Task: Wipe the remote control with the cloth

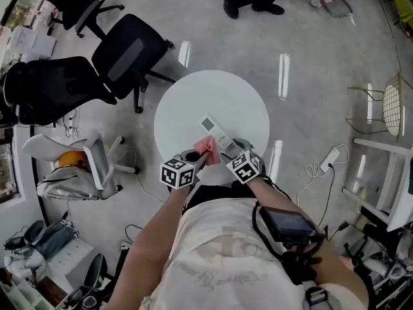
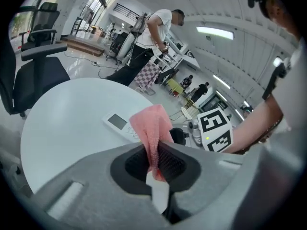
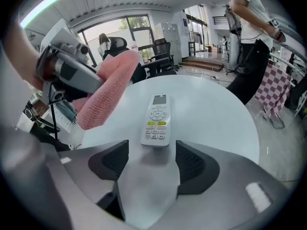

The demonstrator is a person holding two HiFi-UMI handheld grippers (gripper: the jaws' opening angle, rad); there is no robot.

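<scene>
Remote on table, L gripper clamps cloth, R gripper wide, chairs near.

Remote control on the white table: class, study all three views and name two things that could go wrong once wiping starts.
1. The remote control lies loose on the smooth table. The right gripper stands open and holds nothing, so a wipe may shove the remote toward the near edge.
2. The left gripper pinches only a fold of the pink cloth, so dragging could pull it free.
</scene>
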